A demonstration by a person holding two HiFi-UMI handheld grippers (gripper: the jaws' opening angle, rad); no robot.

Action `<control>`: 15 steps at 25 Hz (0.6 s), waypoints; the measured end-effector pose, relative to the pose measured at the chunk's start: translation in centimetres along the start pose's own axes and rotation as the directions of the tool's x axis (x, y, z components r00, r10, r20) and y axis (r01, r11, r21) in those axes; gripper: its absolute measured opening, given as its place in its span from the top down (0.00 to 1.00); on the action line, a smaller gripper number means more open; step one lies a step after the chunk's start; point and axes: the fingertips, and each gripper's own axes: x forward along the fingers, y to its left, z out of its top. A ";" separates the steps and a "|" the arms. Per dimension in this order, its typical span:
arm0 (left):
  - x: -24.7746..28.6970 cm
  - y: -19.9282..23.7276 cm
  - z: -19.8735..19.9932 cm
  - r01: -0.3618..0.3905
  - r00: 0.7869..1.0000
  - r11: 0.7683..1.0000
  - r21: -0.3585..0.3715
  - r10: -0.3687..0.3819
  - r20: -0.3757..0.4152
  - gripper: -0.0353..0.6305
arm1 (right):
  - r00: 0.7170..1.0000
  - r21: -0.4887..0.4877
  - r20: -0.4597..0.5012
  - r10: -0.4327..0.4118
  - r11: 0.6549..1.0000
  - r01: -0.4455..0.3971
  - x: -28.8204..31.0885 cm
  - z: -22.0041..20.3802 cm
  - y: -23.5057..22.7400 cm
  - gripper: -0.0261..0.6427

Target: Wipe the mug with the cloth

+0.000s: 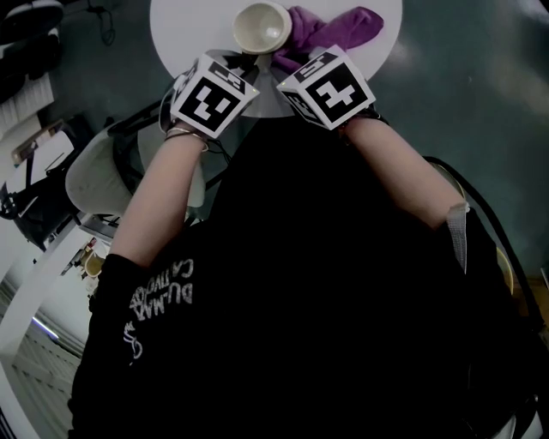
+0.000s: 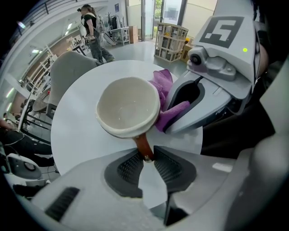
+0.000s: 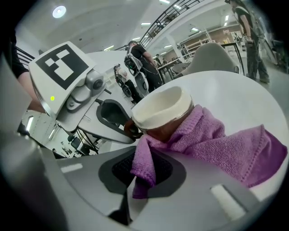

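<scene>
Head view looks steeply down on a round white table (image 1: 184,34), where a cream ceramic mug (image 1: 262,26) stands upright, mouth up, with a purple terry cloth (image 1: 339,26) bunched against its right side. Both marker-cube grippers reach in from the near edge, close together.

Left gripper view shows the left gripper (image 2: 146,155) pointing down over the mug. Its two dark ribbed pads (image 2: 131,167) stand a narrow way apart, their tips pressed on either side of the mug's thin brown handle (image 2: 143,145).

Right gripper view shows the right gripper (image 3: 142,169) tilted towards the mug's side. Its jaws are closed on a fold of the cloth, which hangs out between them. The rest of the cloth lies up against the mug's brown wall below the cream rim and spreads away over the tabletop to the right.
</scene>
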 end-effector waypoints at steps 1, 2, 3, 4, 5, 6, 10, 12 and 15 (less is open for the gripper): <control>0.0 -0.1 0.0 0.000 1.000 1.000 -0.001 0.000 0.001 0.83 | 1.000 0.004 0.002 -0.002 1.000 0.002 0.0 0.0 0.0 0.91; 0.0 -0.2 0.0 0.000 1.000 1.000 -0.002 0.000 0.001 0.83 | 1.000 0.011 0.004 -0.004 1.000 0.004 0.0 0.0 0.1 0.91; -0.1 -0.3 0.0 0.000 1.000 1.000 -0.001 0.000 0.001 0.83 | 1.000 0.020 0.007 -0.006 1.000 0.005 -0.1 0.0 0.1 0.91; -0.1 -0.4 0.0 0.001 1.000 1.000 0.000 -0.001 0.000 0.83 | 1.000 0.032 0.011 -0.007 0.999 0.006 -0.1 0.0 0.2 0.91; -0.2 -0.5 0.1 0.001 1.000 1.000 0.002 -0.001 0.000 0.83 | 1.000 0.045 0.015 -0.008 0.999 0.008 -0.1 0.1 0.3 0.91; -0.2 -0.5 0.2 0.001 1.000 1.000 0.005 -0.001 0.000 0.83 | 1.000 0.056 0.018 -0.010 0.998 0.009 -0.1 0.1 0.3 0.91; -0.1 -0.6 0.4 0.000 1.000 1.000 0.013 0.000 0.001 0.82 | 0.999 0.083 0.025 -0.025 0.996 0.023 0.0 0.1 0.1 0.91; 0.1 -0.7 0.5 0.003 1.000 1.000 0.017 -0.003 0.002 0.82 | 0.999 0.096 0.028 -0.029 0.995 0.026 0.2 0.1 0.0 0.91; 0.2 -1.0 0.6 0.006 1.000 1.000 0.023 -0.006 0.004 0.82 | 0.999 0.116 0.035 -0.030 0.993 0.026 0.3 0.1 -0.1 0.91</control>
